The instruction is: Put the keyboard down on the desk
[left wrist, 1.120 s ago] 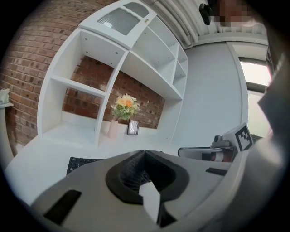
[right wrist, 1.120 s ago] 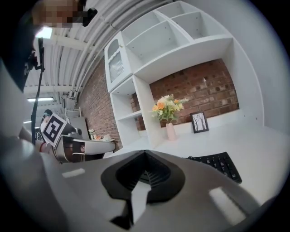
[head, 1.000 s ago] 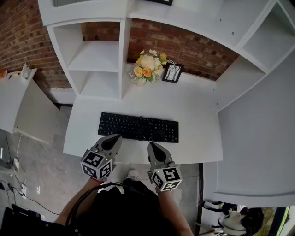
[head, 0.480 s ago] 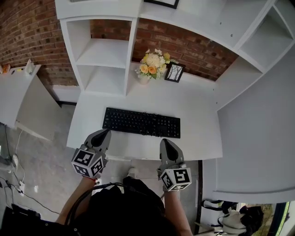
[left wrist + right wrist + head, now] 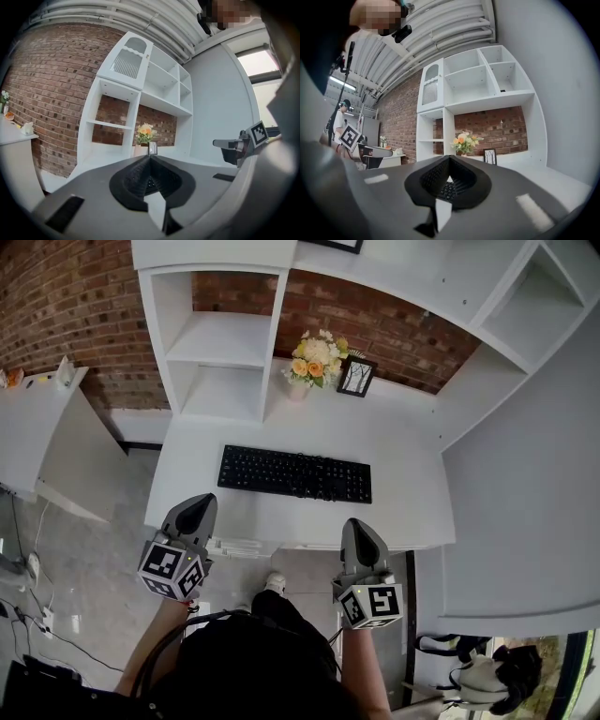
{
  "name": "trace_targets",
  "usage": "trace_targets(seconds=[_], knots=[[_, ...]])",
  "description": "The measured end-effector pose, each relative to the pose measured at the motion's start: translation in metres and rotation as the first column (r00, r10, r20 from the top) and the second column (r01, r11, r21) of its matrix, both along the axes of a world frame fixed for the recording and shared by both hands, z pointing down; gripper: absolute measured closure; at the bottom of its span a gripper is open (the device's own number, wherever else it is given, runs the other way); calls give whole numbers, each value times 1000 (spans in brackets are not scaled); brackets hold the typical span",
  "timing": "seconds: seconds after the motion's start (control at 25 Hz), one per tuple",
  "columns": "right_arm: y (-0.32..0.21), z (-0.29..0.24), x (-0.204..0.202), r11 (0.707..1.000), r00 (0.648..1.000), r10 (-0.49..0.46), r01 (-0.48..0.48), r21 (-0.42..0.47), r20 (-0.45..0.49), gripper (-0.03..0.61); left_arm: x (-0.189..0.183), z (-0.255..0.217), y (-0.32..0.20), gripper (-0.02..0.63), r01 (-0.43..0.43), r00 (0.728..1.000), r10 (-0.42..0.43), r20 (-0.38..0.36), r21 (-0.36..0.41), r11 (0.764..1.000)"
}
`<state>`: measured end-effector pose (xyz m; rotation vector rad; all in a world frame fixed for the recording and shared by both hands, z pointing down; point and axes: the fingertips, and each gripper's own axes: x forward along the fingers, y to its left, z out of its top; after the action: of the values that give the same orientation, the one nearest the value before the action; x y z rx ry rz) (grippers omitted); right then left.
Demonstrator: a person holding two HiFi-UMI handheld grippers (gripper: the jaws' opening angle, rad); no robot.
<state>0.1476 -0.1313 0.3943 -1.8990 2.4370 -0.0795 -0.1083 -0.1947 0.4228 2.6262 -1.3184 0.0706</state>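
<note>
**Keyboard flat on the white desk, both grippers closed and clear of it**

A red brick wall [image 5: 56,306] fills the room from 9 to 12 o'clock in the head view. A plain white wall [image 5: 525,502] closes the side at 3 o'clock. In the gripper views, pale pipes [image 5: 440,28] run along the ceiling overhead. A grey floor [image 5: 94,568] shows at 8 o'clock, with cables [image 5: 37,615] trailing over it.

A white shelf unit [image 5: 225,334] of open compartments stands against the brick at 12 o'clock. The white desk [image 5: 403,474] runs out from its foot. A second, smaller white desk [image 5: 47,427] stands apart at 9 o'clock.

The person [image 5: 253,662], in dark clothes, is at 6 o'clock, just short of the desk's front edge.

The black keyboard [image 5: 294,473] lies flat near the middle of the desk, its long side parallel to the front edge. Neither gripper touches it.

The left gripper [image 5: 194,512] is at 7 o'clock from the keyboard and the right gripper [image 5: 358,532] at 5 o'clock. Both are over the desk's front edge. The left gripper's fingers [image 5: 133,180] meet at their tips with nothing between them. The right gripper's fingers [image 5: 433,180] are pressed together in the same way, empty.

A bunch of cream and orange flowers [image 5: 314,357] stands at 12 o'clock from the keyboard, at the back of the desk. A small black picture frame [image 5: 356,377] stands just beside it, at its 4 o'clock.
</note>
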Motion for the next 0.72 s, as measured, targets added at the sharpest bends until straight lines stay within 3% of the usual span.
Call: trace_targets(seconds=[0.72], knots=[[41,-12,-14,998,999,44,-44,34,-13,578,-24,-13,33,621,3,1000,-2,-26,34,999]])
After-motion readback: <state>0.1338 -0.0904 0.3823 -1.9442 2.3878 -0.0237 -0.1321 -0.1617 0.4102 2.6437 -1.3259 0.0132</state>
